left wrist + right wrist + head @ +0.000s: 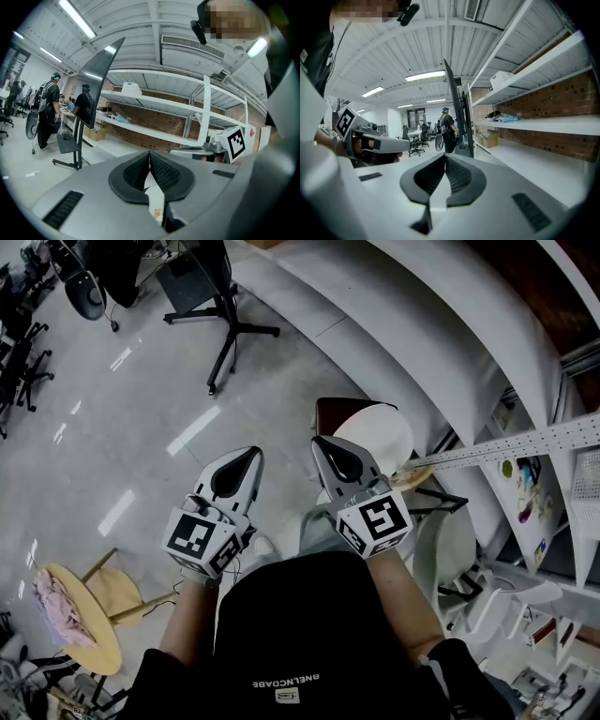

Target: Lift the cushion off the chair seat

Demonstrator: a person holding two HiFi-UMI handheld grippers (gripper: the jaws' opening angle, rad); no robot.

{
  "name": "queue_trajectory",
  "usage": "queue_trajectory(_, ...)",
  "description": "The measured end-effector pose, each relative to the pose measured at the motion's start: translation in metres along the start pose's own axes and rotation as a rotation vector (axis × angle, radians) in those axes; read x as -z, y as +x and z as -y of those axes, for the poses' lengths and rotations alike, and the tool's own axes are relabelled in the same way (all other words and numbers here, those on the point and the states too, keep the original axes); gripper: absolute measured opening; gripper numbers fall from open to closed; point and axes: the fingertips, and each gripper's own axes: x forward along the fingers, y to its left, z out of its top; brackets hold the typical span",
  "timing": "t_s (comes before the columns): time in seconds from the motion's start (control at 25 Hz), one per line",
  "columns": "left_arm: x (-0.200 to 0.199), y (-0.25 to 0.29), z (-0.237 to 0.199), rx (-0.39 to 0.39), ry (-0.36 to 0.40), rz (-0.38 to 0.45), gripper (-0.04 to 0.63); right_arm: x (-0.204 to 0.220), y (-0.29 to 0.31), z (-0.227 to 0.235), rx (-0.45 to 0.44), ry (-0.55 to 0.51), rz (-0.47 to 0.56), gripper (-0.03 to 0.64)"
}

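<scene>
In the head view a pale round cushion (378, 433) lies on a dark brown chair (329, 412) just beyond my right gripper (320, 441). That gripper is shut and empty, pointing towards the chair without touching it. My left gripper (251, 453) is beside it over the floor, also shut with nothing held. In the left gripper view the jaws of the left gripper (150, 154) meet at the tip. The right gripper view shows the right gripper (444, 155) with its pads together. A pink cushion (56, 602) rests on a round wooden chair (101, 634) at the lower left, well away from both grippers.
White shelving (469, 343) runs along the right side. A monitor stand on a wheeled base (228, 320) stands ahead on the glossy floor. Office chairs (28, 352) are at the far left, and a white chair (450, 549) at the right. People (49, 112) stand farther off.
</scene>
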Motion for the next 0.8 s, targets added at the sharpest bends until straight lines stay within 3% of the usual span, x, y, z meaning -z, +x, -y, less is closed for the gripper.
queue_trajectory(0.8,-0.013,0.161,0.044,-0.038,0.026,-0.091,0.014,-0.001,-0.006,0.191,-0.007,0.104,-0.016,0.011)
